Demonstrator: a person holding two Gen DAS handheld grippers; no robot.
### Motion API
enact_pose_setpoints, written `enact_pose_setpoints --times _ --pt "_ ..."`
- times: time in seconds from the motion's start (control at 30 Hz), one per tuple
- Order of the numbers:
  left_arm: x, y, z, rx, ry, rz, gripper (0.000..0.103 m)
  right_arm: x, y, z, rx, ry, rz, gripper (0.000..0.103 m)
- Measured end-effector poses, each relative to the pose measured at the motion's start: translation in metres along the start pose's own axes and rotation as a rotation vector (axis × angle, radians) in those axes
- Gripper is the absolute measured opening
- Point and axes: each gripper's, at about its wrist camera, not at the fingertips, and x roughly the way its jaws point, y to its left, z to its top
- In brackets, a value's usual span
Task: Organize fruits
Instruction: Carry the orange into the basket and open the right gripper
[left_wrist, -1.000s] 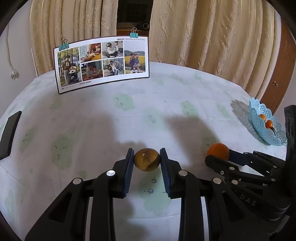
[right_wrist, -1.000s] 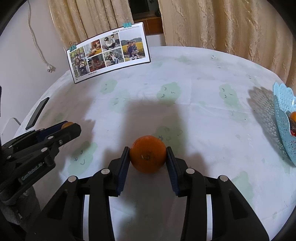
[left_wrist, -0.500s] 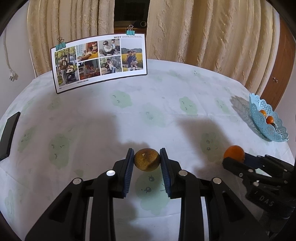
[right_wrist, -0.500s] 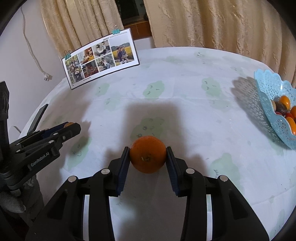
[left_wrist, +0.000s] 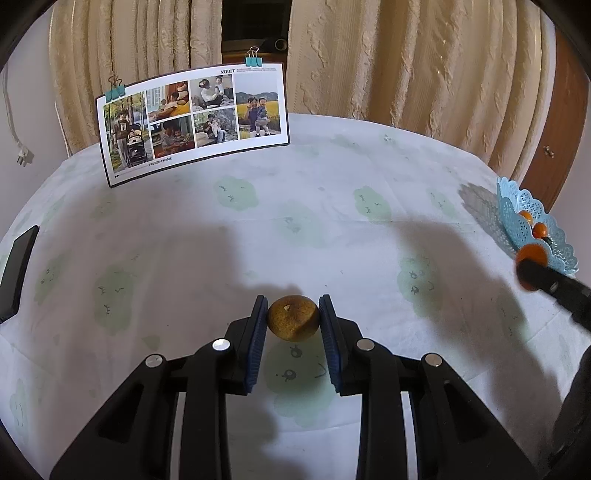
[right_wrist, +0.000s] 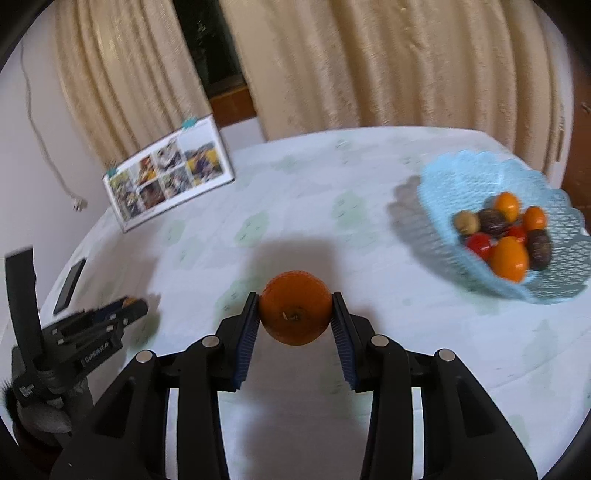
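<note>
My left gripper (left_wrist: 293, 320) is shut on a small brown round fruit (left_wrist: 293, 322) and holds it above the tablecloth. My right gripper (right_wrist: 294, 314) is shut on an orange (right_wrist: 294, 313) and holds it above the table, left of the light blue lattice fruit basket (right_wrist: 461, 177). The basket holds several fruits: oranges, red ones and brown ones. In the left wrist view the basket (left_wrist: 517, 218) stands at the far right table edge, with the right gripper's orange (left_wrist: 531, 254) just in front of it. The left gripper (right_wrist: 122, 308) shows at the lower left of the right wrist view.
A photo collage board (left_wrist: 192, 122) with clips stands at the back left of the round table (left_wrist: 295, 221). A dark phone (left_wrist: 16, 273) lies at the left edge. Curtains (left_wrist: 406, 55) hang behind the table; a wooden door (left_wrist: 554, 129) is at the right.
My right gripper has carried the orange to the right, toward the basket, which now fills more of its view. My left gripper has stayed about in place with the brown fruit.
</note>
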Motion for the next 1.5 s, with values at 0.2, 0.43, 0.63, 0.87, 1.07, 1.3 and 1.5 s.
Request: enact_pose_setpoints --times 0.2,0.43,0.63,0.87,1.07,1.3,1.5 --pt "0.002 -0.003 -0.001 0.01 0.007 0.001 0.029 -0.03 -0.042 0.016 0.086 -0.094 -0.076 0.04" --pt "0.002 -0.005 -0.001 0.018 0.012 0.001 0.029 -0.057 -0.098 0.026 0.198 -0.179 -0.175 0.04" --pt "0.0 -0.012 -0.002 0.026 0.017 -0.009 0.029 -0.066 -0.138 0.023 0.284 -0.211 -0.242 0.04" --pt "-0.004 -0.023 -0.001 0.044 0.014 -0.022 0.029 -0.062 -0.162 0.017 0.318 -0.208 -0.286 0.04" --pt "-0.009 -0.035 0.003 0.067 0.003 -0.028 0.029 -0.053 -0.168 0.014 0.322 -0.196 -0.288 0.04" --pt "-0.019 -0.057 0.016 0.117 -0.025 -0.045 0.029 -0.048 -0.169 0.012 0.311 -0.205 -0.295 0.04" --pt "-0.022 -0.084 0.027 0.16 -0.029 -0.085 0.029 -0.053 -0.17 0.008 0.317 -0.256 -0.305 0.042"
